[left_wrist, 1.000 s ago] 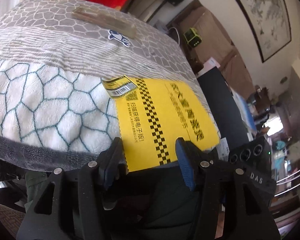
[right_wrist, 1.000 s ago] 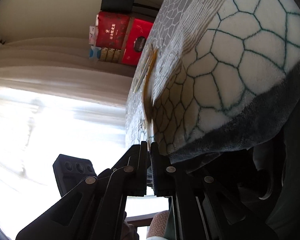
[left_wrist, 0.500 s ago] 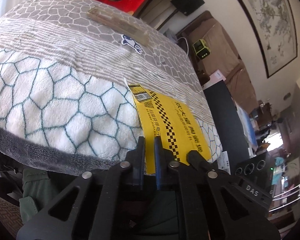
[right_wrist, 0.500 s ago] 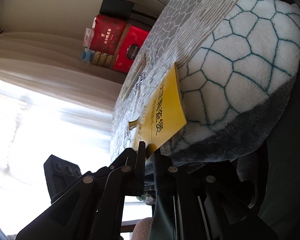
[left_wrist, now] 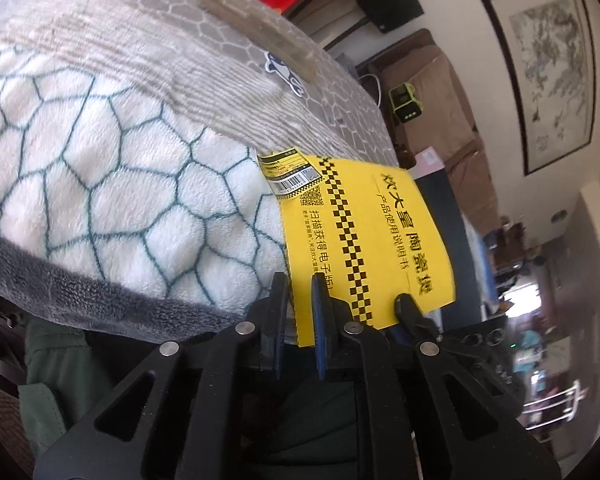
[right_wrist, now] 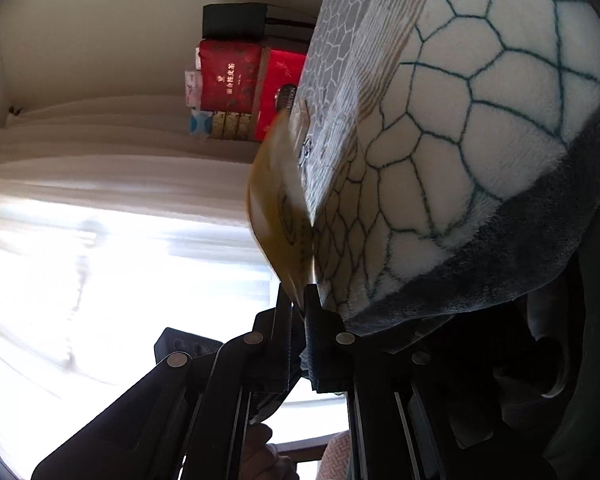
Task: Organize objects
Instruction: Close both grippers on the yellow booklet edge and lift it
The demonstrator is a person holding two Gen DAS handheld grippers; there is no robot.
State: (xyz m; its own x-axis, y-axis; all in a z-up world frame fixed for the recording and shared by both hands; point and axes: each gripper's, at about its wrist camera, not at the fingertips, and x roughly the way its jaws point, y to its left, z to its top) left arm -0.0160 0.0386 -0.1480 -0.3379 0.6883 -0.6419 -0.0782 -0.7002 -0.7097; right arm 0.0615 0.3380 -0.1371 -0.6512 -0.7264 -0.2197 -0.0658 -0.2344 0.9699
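Since a second ago, the left gripper (left_wrist: 299,290) has been closed from wide apart onto the near edge of the yellow booklet (left_wrist: 364,236), which is now pinched between its fingers. The booklet extends ahead of them over the blanket (left_wrist: 100,168). Its other corner is clamped by the right gripper (right_wrist: 298,300).

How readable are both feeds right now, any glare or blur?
Left wrist: evenly lit, yellow booklet print sharp, fisheye bending the edges. Right wrist: curtained window blown out white, the booklet backlit, dim and motion-smeared; blanket pattern clear.
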